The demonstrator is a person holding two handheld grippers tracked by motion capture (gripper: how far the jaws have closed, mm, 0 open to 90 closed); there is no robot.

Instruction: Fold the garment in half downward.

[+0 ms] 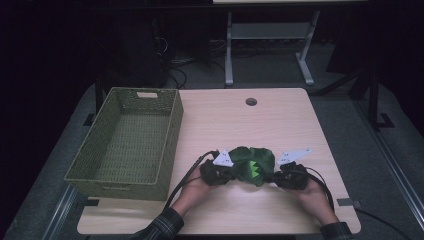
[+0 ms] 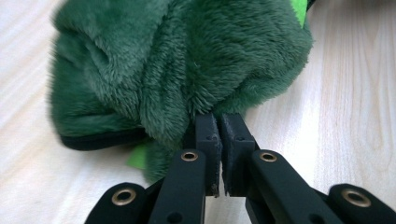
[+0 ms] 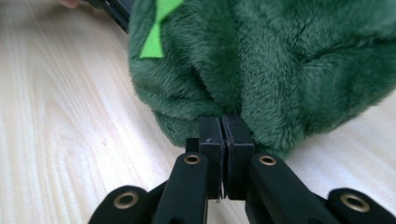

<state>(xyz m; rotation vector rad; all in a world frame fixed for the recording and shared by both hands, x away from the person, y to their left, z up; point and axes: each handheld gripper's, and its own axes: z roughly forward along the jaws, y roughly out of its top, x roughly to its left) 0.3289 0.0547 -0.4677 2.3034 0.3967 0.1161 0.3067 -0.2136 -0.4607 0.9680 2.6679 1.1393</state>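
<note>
Pinching green plush: left tool, right tool, jaws closed.

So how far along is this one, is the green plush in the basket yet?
Not yet. Done: both grips are made, the left gripper and right gripper each shut on an edge of the green plush. In hand: the plush is bunched between them near the table's front. Left, probably: moving it to the empty wicker basket.

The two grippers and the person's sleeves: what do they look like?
Both the left gripper and the right gripper are black, each topped by a pale three-cornered plate with dark marks, each trailing a black cable. Their jaws are black bars with brass-coloured rivets. The sleeves are dark plaid.
</note>
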